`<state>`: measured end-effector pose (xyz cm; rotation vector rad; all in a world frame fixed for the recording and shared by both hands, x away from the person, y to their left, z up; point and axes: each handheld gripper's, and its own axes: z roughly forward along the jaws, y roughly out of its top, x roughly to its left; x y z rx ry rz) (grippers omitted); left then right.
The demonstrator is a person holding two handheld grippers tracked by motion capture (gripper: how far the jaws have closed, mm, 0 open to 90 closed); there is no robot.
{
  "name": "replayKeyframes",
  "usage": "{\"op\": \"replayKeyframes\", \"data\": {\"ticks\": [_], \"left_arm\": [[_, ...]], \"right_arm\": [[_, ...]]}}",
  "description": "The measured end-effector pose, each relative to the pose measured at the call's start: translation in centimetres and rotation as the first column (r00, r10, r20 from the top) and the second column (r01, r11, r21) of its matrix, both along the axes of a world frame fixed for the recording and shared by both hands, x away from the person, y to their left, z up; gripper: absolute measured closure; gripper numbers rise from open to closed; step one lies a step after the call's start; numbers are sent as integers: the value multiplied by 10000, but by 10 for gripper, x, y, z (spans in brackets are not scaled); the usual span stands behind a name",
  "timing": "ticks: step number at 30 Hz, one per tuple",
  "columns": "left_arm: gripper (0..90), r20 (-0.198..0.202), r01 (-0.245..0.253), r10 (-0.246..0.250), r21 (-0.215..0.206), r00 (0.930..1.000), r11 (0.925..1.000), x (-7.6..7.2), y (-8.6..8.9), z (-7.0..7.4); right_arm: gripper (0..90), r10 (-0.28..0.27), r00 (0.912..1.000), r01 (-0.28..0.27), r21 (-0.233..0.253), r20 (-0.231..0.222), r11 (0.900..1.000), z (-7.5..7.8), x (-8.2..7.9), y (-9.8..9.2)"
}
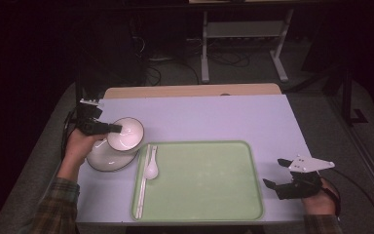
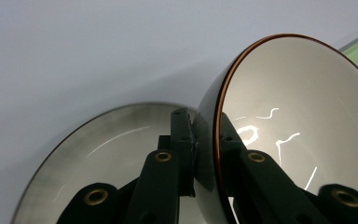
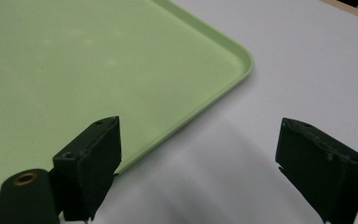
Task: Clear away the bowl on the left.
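On the desk point(image 1: 199, 114) we have the green tray point(image 1: 209, 180) carrying just chopsticks point(image 1: 142, 181) and a white spoon point(image 1: 151, 168) at its left edge. Left of it, our left gripper point(image 1: 108, 128) has its jaws clamped on the rim of the small bowl point(image 1: 126, 133), tilted over a larger bowl point(image 1: 106, 157). Not on the tray yet, probably. Right gripper point(image 1: 278, 173) waits by the tray's right edge, jaws apart.

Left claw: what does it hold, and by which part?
The left claw holds the bowl by its rim, one jaw inside and one outside. The right claw holds nothing.
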<state>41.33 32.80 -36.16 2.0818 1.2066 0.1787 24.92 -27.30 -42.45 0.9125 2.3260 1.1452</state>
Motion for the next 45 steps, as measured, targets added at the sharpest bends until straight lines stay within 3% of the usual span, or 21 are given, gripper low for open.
{"op": "replayKeyframes", "data": {"ticks": [7, 14, 21, 35, 45], "left_arm": [[821, 133, 727, -725, -148, 9973, 9972, 2, -36, 9], [821, 123, 1465, -1464, -115, 9892, 9891, 6, -77, 10], [820, -92, 2279, -2279, -55, 9736, 9737, 12, -125, 2], [819, -400, 3349, -3352, -154, 9413, 9421, 16, -198, -16], [819, -667, 3576, -3599, -431, 9306, 9329, 24, -248, -32]], "right_arm": [[132, -3, 10000, 3, 36, 18, 10000, 0, 0, -1], [133, 5, 10000, -5, 50, 26, 10000, 1, -1, -1], [132, -3, 10000, 3, 91, 28, 10000, 1, -1, -1], [133, 43, 10000, -44, 154, 54, 9999, 2, -1, -1], [133, 62, 10000, -64, 239, 63, 9997, 2, -2, -1]]}}
